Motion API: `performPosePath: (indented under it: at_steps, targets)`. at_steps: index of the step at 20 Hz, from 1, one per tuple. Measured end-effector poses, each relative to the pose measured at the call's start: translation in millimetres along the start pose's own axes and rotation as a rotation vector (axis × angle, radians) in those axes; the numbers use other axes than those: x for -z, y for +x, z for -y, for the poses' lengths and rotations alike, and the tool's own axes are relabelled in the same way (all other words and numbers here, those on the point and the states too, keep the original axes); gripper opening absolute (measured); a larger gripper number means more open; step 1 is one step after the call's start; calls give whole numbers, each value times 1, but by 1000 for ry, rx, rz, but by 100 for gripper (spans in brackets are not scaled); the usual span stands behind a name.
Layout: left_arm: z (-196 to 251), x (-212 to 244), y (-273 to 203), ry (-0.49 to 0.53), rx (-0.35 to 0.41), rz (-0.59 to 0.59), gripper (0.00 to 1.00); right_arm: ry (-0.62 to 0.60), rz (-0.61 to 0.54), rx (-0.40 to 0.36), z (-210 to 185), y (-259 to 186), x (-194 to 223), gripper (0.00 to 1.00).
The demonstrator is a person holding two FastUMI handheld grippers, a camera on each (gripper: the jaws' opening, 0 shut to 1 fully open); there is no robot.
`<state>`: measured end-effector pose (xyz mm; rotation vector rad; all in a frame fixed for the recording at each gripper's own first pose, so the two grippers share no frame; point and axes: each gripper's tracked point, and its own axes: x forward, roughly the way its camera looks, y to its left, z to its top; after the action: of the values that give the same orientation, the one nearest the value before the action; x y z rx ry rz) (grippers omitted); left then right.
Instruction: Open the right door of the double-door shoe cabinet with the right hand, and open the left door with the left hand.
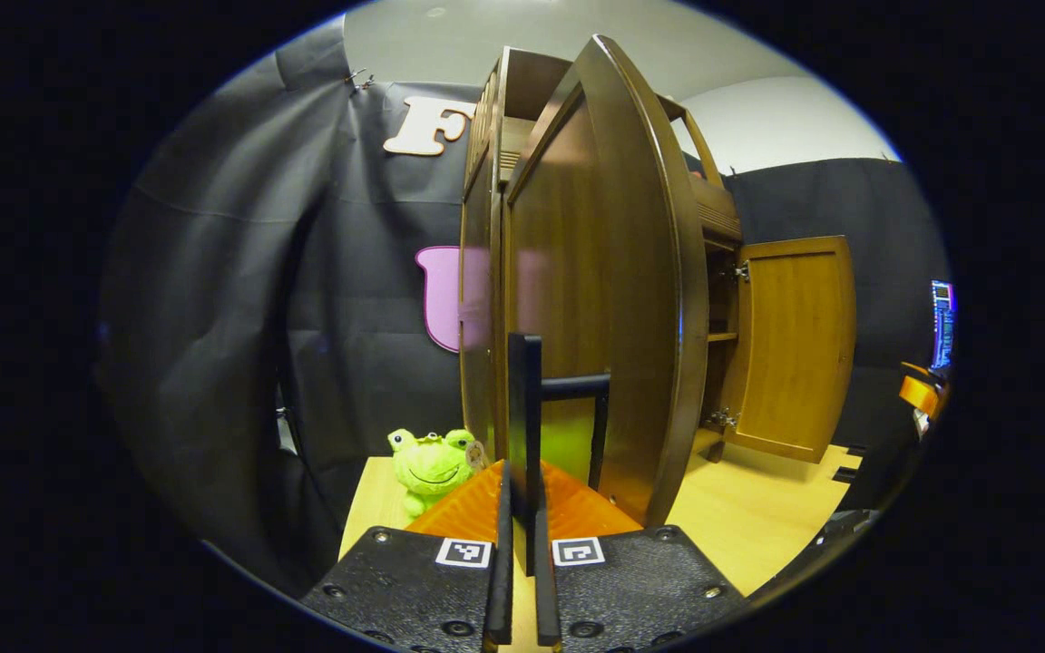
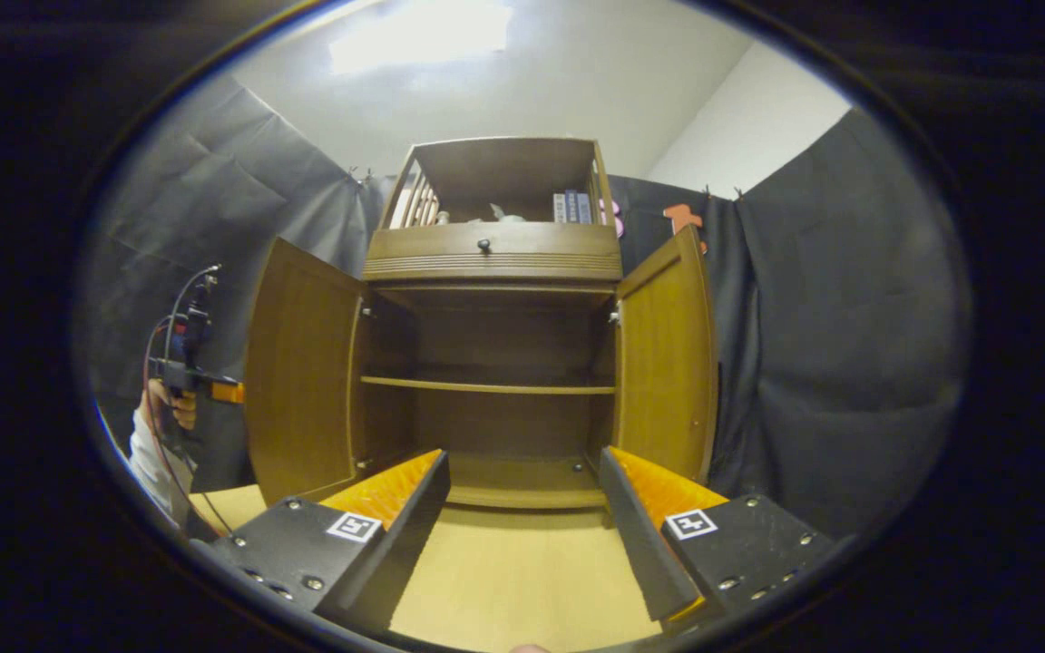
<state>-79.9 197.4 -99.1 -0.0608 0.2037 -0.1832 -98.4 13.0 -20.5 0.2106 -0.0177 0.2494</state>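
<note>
Left gripper [image 1: 522,508] gripping upright handle [image 1: 525,399]

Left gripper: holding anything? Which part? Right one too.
The left gripper is shut on the left door's handle, gripping its vertical bar. The right gripper is open, holding nothing, in front of the cabinet.

No legible text, perhaps none.

In the left gripper view, we found the left door [image 1: 604,299] stood so close that it hid most of the cabinet's inside, and the cabinet side hid part of the green plush frog [image 1: 432,464]. In the right gripper view, the things on the cabinet's top shelf [image 2: 522,210] were too small to tell, and the left claw [image 2: 185,363] was half hidden behind the left door [image 2: 300,381].
</note>
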Motion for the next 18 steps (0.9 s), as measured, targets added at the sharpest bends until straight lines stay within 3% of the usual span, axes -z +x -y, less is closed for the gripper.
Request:
performPosePath:
  at_steps: [4,9,10,11,12,13,17,18]
  targets:
    - [-2,-1,-2,-16,11,3,13,56,-26,-5,-7,-3,7,98]
    - [-8,0,-10,10,-49,-21,18,76,-32,32,4,-8,10,98]
    - [-8,-1,-14,16,-66,-25,17,87,-27,30,3,-8,10,97]
    - [-10,-7,-21,29,-96,-12,25,96,-23,28,3,-8,10,97]
    - [-12,-14,-28,42,-126,7,20,102,-19,22,3,-7,11,98]
    - [-12,-23,-36,47,-152,17,33,109,-18,14,2,-8,10,98]
    - [-4,-49,-59,80,-252,49,33,124,-11,41,5,-9,9,98]
    - [-5,-58,-67,92,-282,62,42,127,-4,41,6,-10,8,98]
